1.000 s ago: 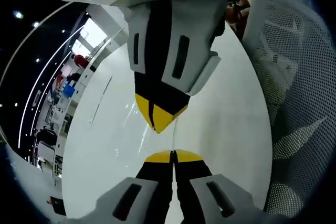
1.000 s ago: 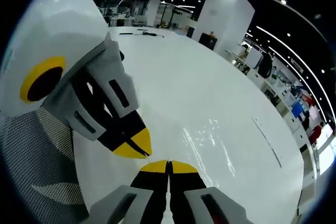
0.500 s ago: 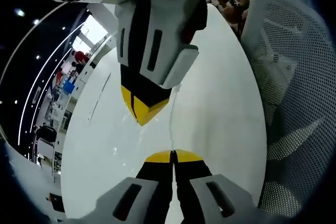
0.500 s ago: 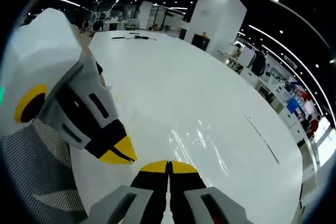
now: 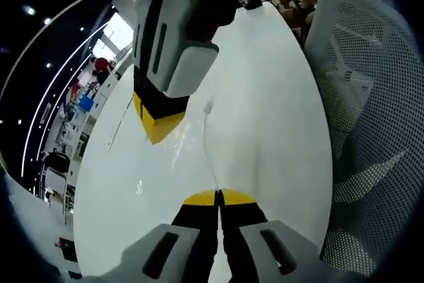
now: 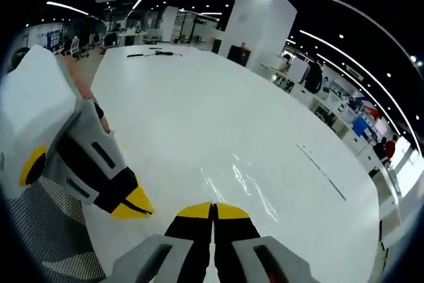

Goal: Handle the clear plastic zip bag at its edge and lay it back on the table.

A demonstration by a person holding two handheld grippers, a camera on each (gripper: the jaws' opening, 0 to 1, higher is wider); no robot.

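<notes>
The two grippers have drawn apart. In the left gripper view, the right gripper (image 5: 156, 126) has slid away from the left gripper (image 5: 218, 197), opening a wider stretch of the clear plastic zip bag (image 5: 207, 138) between them. In the right gripper view, the left gripper (image 6: 132, 205) has receded from the right gripper's tips (image 6: 213, 210).

The clear plastic zip bag (image 5: 207, 138) is barely made out against the glossy white table (image 5: 278, 137); only a thin edge line and faint glints are seen at the centre of the left gripper view, and its outline cannot be traced. In the right gripper view, the bag (image 6: 245, 187) is read only as pale reflections at lower centre. The white perforated mesh chair (image 5: 371, 130) is cut off by the right edge.
</notes>
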